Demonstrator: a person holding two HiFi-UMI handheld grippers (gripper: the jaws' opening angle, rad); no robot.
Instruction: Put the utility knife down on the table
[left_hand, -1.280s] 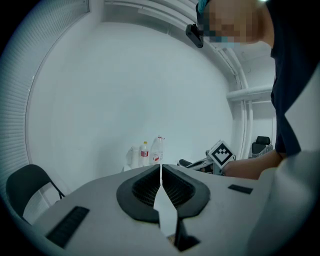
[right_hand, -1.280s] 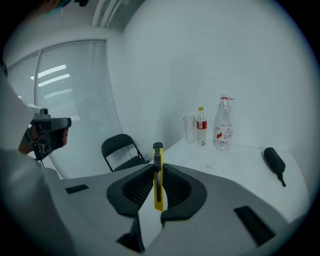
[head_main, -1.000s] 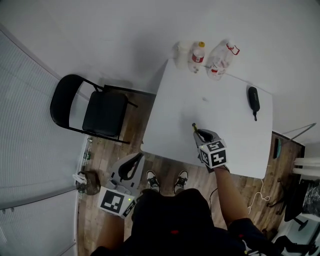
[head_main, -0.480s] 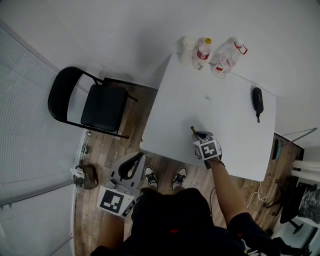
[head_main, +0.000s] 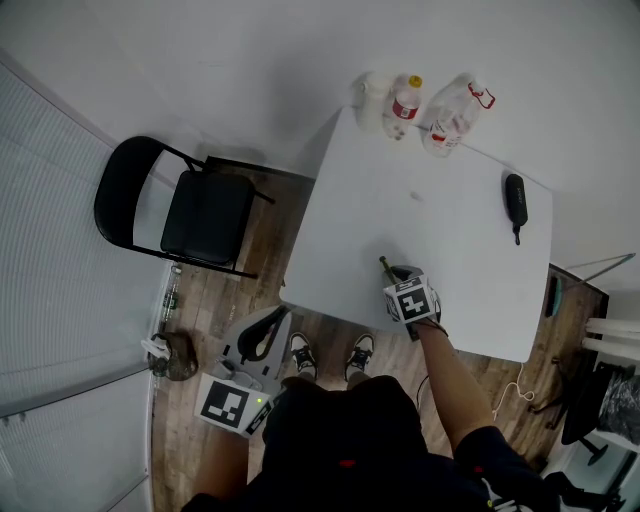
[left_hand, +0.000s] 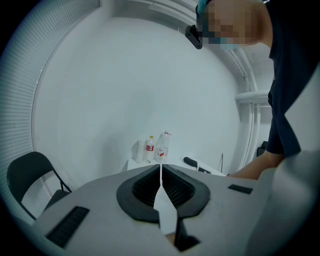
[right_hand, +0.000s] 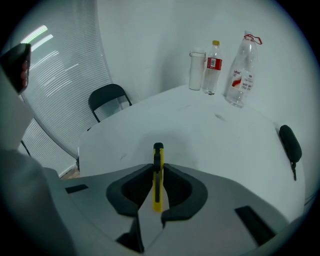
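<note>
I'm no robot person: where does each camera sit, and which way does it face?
Head view: on the person's head, facing steeply down at the table, chair and floor; shows torso, shoes, left tongs, right tongs.
Left gripper view: on the left tongs, over the floor beside the table, facing the far wall; shows its shut jaws, the person's arm.
Right gripper view: on the right tongs, above the table, facing across it; shows jaws gripping the utility knife.
All three share the bottles.

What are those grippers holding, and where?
Right gripper clamps the yellow utility knife by its near half, black tip poking out. Left gripper is shut, empty.
</note>
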